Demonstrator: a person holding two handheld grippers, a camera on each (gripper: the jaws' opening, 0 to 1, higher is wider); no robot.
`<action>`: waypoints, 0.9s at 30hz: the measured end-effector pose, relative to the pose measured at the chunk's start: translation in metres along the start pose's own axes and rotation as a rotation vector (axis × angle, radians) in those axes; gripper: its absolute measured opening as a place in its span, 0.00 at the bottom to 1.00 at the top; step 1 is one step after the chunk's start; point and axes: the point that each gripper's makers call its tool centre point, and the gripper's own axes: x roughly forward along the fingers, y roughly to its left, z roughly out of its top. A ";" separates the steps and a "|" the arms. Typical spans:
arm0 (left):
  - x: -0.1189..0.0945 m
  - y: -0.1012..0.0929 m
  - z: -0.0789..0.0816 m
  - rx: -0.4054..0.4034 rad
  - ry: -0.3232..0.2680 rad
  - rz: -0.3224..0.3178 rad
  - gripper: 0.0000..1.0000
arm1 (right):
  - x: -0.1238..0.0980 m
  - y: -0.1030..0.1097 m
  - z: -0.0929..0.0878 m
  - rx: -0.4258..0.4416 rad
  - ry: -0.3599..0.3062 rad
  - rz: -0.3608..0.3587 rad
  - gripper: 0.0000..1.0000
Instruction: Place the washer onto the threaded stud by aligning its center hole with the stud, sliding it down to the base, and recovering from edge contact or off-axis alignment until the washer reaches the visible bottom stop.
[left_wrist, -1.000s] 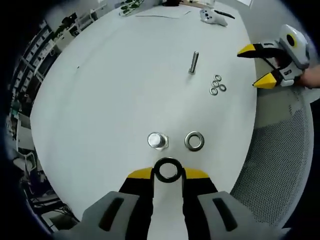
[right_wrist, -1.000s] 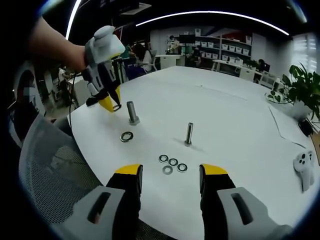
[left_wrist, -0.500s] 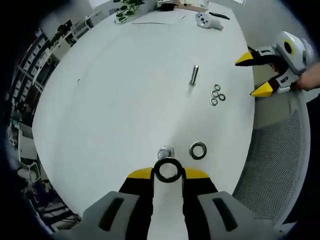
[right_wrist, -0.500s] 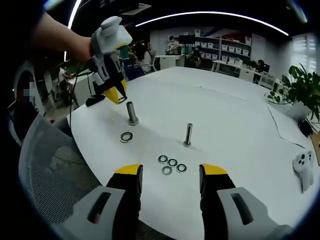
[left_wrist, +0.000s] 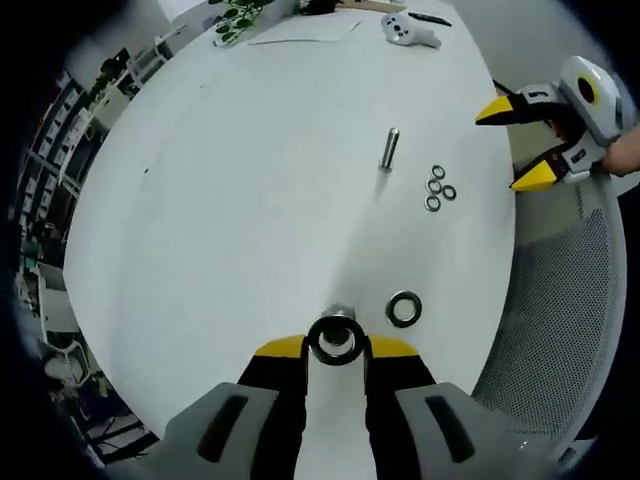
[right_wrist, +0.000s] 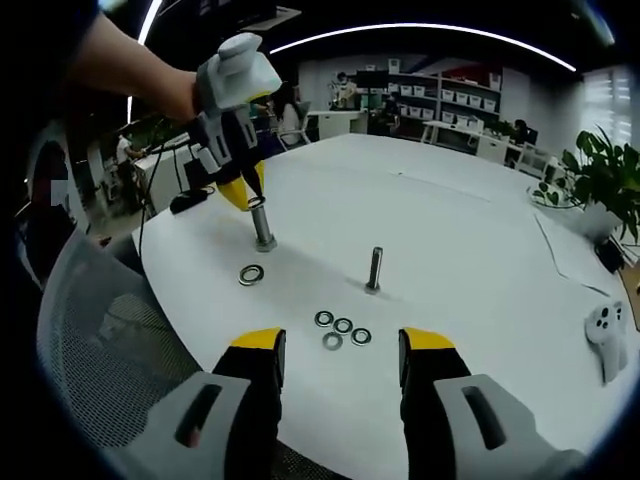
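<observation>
Washer (left_wrist: 335, 340), pinched in left hand-held gripper (left_wrist: 336, 347), tops stud (right_wrist: 262, 226).

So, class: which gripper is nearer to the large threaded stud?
Left. The left gripper holds a washer right above the large stud; the right gripper hangs back at the table edge.

Round white table (right_wrist: 470, 250), mesh chair (right_wrist: 110, 340), shelving (right_wrist: 450, 100), potted plant (right_wrist: 600, 190), ceiling light strip (right_wrist: 420, 28)

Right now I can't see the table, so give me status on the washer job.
Left gripper shut on washer, poised over large stud. Right gripper open, idle. Loose washer beside stud, not blocking.
</observation>
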 end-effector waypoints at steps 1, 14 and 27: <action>0.000 0.000 0.000 0.002 0.003 -0.003 0.19 | 0.000 0.001 0.000 -0.002 0.001 0.002 0.48; 0.022 -0.002 -0.001 0.031 0.056 -0.001 0.19 | 0.000 -0.001 0.000 0.000 -0.001 -0.006 0.48; 0.043 -0.002 -0.007 0.015 0.085 -0.007 0.19 | 0.000 -0.001 -0.001 -0.003 0.008 -0.007 0.48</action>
